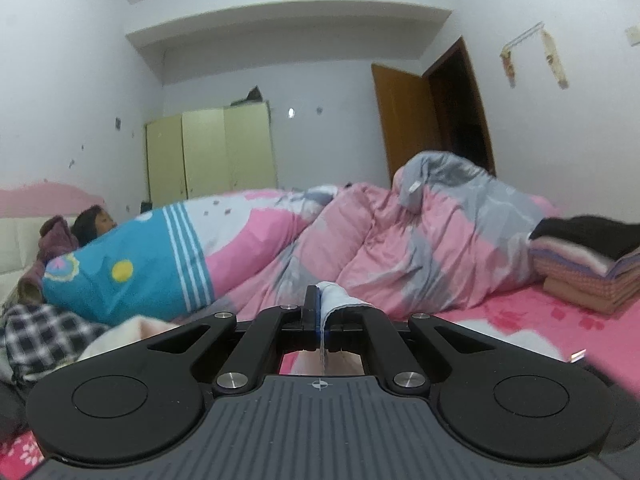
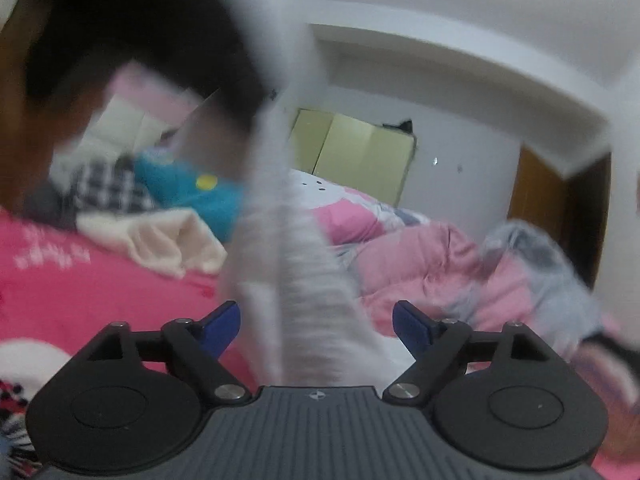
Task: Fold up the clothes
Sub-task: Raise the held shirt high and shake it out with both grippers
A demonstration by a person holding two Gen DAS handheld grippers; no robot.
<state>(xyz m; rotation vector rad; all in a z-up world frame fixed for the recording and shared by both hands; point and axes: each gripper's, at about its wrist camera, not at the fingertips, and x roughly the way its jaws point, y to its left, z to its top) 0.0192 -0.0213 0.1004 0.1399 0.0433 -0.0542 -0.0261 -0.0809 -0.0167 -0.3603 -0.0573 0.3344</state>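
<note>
Left gripper (image 1: 320, 308) clamping fully closed on an edge of the pale grey garment (image 1: 340, 304), garment (image 2: 296, 280) hanging blurred with its long axis vertical above the pink bedsheet (image 2: 100, 280), passing between the wide-open right gripper (image 2: 317, 320) fingers, pads gripping nothing.

the right gripper (image 2: 316, 322) stands wide apart over the pink bed sheet (image 2: 80, 280). a blurred grey striped garment (image 2: 296, 264) hangs between its blue fingertips (image 2: 412, 322), pads not pressing. a cream cloth (image 2: 172, 240) lies left of the garment.

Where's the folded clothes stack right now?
Left wrist view, far right: the folded stack sits on the pink bedsheet, right of the rumpled pink-grey quilt.
</note>
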